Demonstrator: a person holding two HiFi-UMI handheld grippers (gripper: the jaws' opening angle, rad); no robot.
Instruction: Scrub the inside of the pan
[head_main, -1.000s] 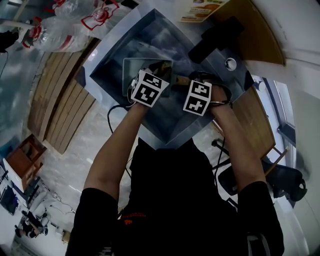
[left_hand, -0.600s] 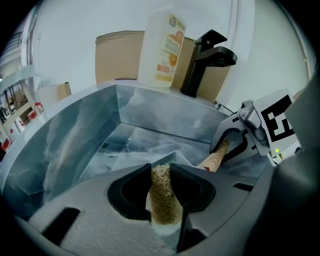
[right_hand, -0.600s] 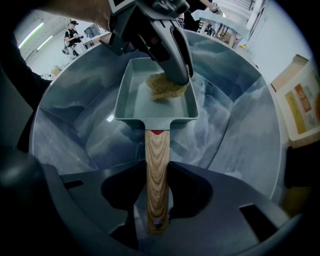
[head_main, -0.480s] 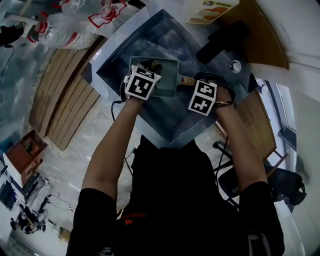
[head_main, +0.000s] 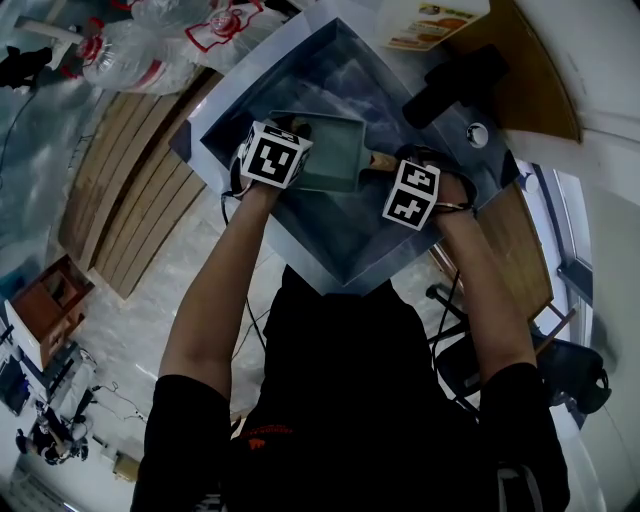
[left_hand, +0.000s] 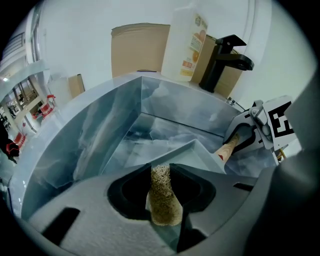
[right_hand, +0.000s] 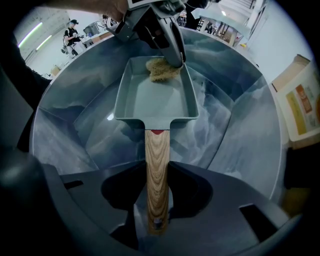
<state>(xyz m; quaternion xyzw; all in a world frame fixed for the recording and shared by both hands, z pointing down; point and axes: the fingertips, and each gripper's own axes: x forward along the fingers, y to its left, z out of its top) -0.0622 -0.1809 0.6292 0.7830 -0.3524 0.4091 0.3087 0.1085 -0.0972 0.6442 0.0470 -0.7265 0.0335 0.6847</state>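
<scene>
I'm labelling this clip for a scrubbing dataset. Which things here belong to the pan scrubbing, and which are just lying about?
In use:
pan
wooden handle, held in the right gripper
scrub pad, held in the left gripper
sink

Lying about:
black faucet
white labelled jug
cardboard box
plastic bottles

Sage-grey rectangular metal pan (right_hand: 155, 100), plain all over, and its pale wooden handle (right_hand: 156, 175) runs streaky brown grain with a red dab at the neck. Tan coarse-fibred scrubbing sponge (left_hand: 162, 197). Blue-grey sink (right_hand: 240, 130), cloudy marbled swirls everywhere. Matte black tap (left_hand: 222, 60), white plastic bottle (left_hand: 185, 42) with an orange label. Dark grey left hand-held gripper (left_hand: 161, 170) and right hand-held gripper (right_hand: 156, 167), each cube chequered in black-and-white squares.
</scene>
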